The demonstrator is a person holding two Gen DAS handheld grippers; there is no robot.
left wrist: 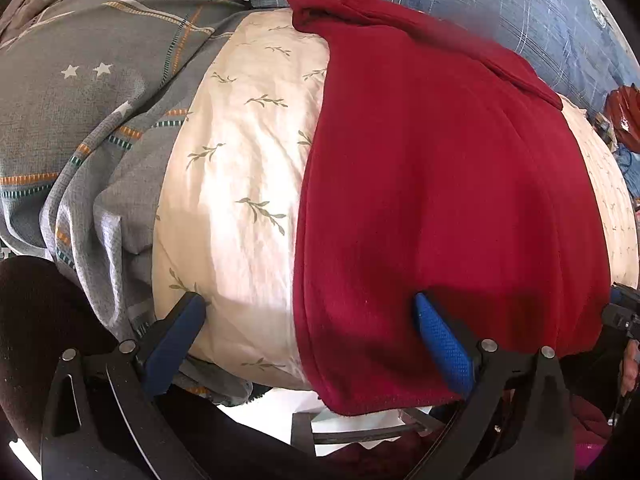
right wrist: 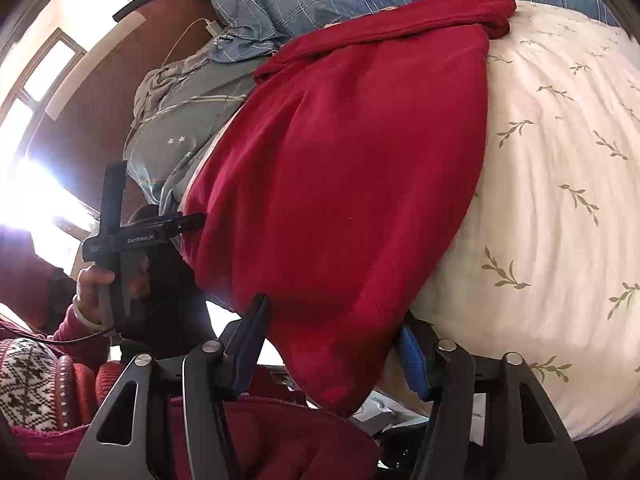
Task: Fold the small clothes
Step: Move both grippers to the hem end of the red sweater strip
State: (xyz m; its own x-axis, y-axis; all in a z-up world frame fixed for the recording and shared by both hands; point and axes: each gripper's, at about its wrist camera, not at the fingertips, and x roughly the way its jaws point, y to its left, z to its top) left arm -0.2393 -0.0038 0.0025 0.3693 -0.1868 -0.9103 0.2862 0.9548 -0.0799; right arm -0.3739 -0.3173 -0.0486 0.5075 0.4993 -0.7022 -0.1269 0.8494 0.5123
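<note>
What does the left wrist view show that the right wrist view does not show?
Only the left wrist view: the left tongs open, one finger over the cream sheet, one over the red garment.
Only the right wrist view: a bright window, a hand holding the other tool.
Both: the red garment, the cream leaf-print sheet, the grey star bedding.

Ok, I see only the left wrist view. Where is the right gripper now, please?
Observer: The right gripper has the near corner of the red garment between its fingers.
Operator: Does it pinch the cloth?
Observer: I cannot tell. One blue pad is half hidden behind the cloth.
Operator: And who holds my left gripper?
Observer: A hand grips the handle of the left gripper, beside the garment's edge.
</note>
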